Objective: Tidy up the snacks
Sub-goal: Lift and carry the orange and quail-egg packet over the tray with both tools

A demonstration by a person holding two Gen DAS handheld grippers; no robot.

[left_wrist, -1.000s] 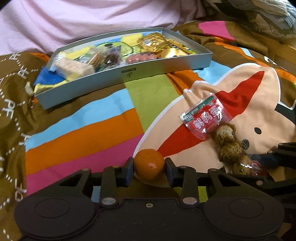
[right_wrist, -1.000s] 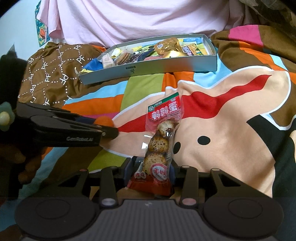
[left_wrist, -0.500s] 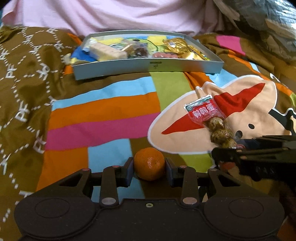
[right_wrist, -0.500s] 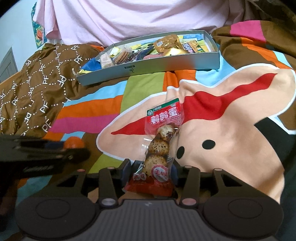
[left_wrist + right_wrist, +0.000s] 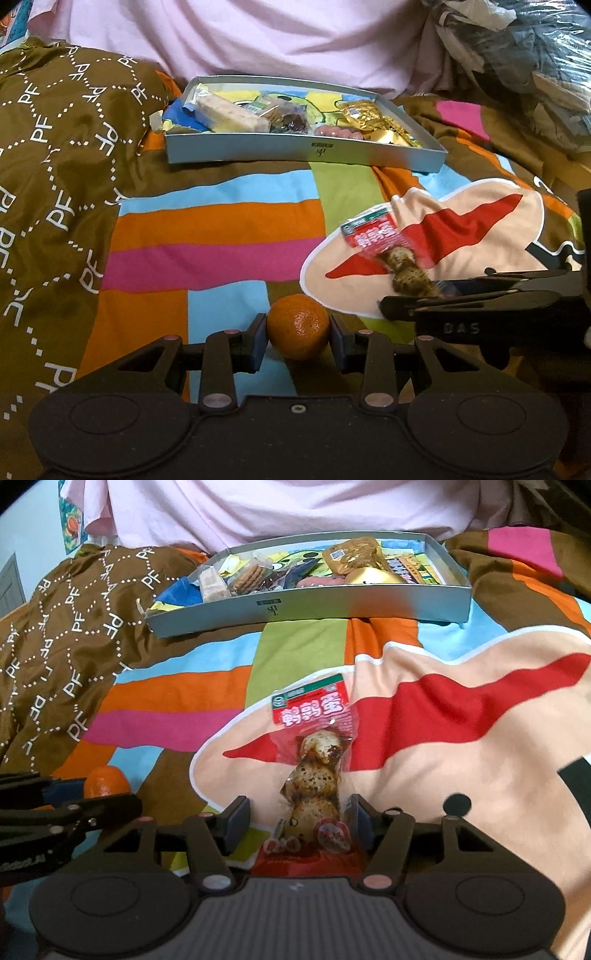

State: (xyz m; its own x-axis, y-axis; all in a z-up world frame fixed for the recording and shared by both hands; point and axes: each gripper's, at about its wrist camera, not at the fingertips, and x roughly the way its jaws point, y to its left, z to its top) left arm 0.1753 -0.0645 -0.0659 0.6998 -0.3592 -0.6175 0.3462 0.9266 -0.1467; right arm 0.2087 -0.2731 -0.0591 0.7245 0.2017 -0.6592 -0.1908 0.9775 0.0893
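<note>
Left gripper point(image 5: 298, 341) clamped on mandarin point(image 5: 297, 326), firm and round, gripped across its middle. Right gripper point(image 5: 300, 825) jaws just been opening, quail egg packet point(image 5: 314, 775) lying loose between them on bedspread point(image 5: 443, 746). Slick, crinkly film, lumpy; best pinched around the eggs. Tray point(image 5: 332, 605) well ahead.

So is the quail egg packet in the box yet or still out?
Still out. The quail egg packet lies on the bedspread, short of the grey box, between the right tongs' just-opened jaws.
</note>
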